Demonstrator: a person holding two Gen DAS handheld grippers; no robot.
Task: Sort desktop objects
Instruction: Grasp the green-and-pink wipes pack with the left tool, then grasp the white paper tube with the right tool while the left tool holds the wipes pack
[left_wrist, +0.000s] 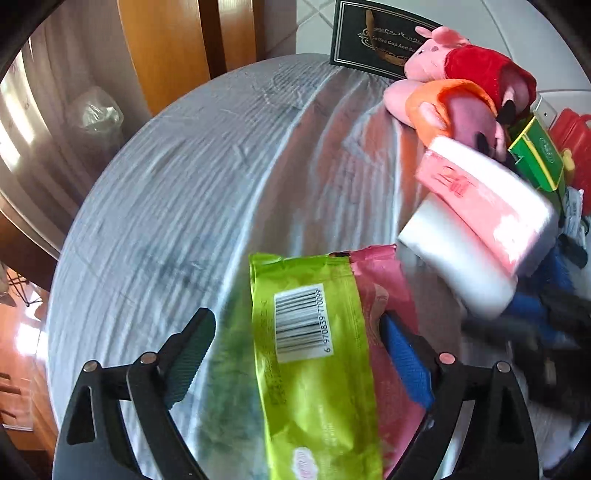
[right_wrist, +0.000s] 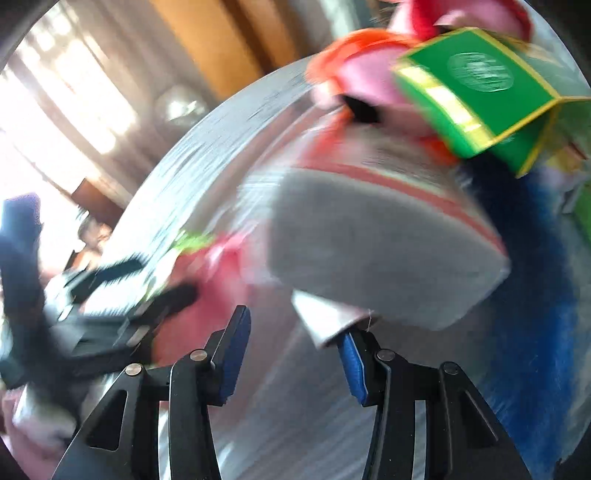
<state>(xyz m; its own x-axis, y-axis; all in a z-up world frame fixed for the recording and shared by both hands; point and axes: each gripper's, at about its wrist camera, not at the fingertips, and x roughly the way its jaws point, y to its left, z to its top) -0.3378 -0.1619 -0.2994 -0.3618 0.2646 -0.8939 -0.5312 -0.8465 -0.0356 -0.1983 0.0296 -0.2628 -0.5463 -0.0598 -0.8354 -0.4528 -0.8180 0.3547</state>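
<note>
While most of the round grey table (left_wrist: 184, 184) lies bare on my left, the sorting looks barely begun, as I judge it. My left gripper (left_wrist: 297, 345) has its jaws spread wide either side of two flat packets, a lime-green packet (left_wrist: 314, 350) overlapping a pink packet (left_wrist: 388, 306); the blue pad sits against the pink one, but nothing is clamped. To their right a white-and-pink tissue pack (left_wrist: 480, 206) hangs tilted, blurred by motion. In the right wrist view my right gripper (right_wrist: 293, 352) has its jaws parted too, one blue pad just at the tissue pack's (right_wrist: 388, 254) corner flap; whether it pinches I cannot tell. Beyond, still heaped together: two pink plush toys (left_wrist: 461, 85), a green box (left_wrist: 539, 155), something red and something blue, unclear. I see no bin or tray; the dark printed box (left_wrist: 365, 37) at the far edge stays shut, its contents hidden.
</note>
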